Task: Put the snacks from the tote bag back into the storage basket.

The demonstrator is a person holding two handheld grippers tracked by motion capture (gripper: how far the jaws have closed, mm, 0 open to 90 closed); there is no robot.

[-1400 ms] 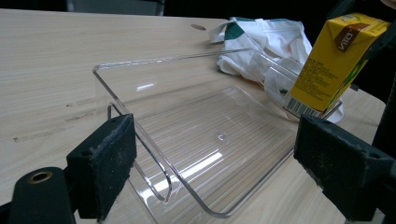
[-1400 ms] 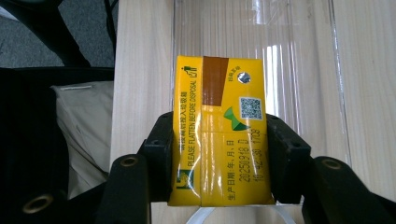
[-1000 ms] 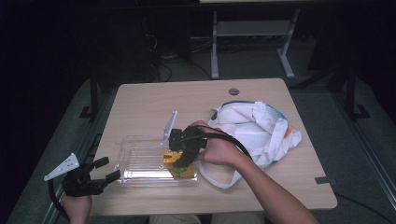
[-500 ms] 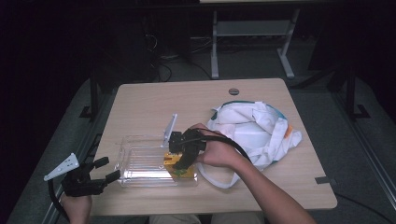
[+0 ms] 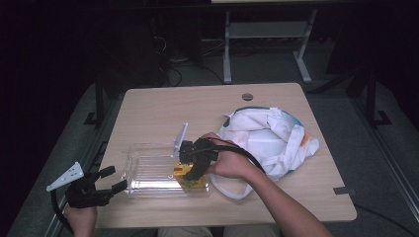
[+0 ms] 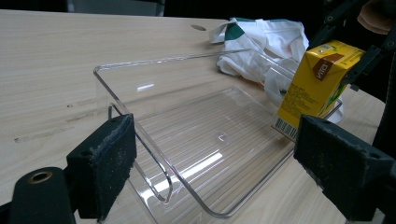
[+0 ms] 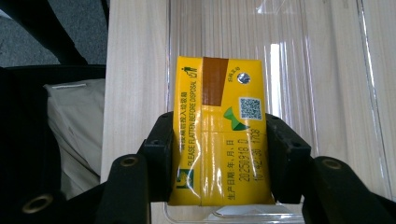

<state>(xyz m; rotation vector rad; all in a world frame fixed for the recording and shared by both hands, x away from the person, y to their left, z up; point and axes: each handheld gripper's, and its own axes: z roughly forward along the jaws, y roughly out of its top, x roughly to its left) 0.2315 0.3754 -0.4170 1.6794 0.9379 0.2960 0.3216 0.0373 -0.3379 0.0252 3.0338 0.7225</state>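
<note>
Little has moved: right claw (image 7: 219, 154) still clenches the yellow carton (image 7: 219, 135) over the clear tray (image 6: 187, 154); left claw (image 6: 210, 163) gapes.

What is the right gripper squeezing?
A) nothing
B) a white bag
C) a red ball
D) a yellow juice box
D: in the right gripper view the right gripper has both black jaws pressed on the sides of the yellow juice box, above the clear tray.

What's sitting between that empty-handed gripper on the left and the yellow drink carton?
In the left gripper view, the clear plastic tray spans that stretch: its near rim sits between the left gripper's fingers, and the yellow carton is at its far end.
</note>
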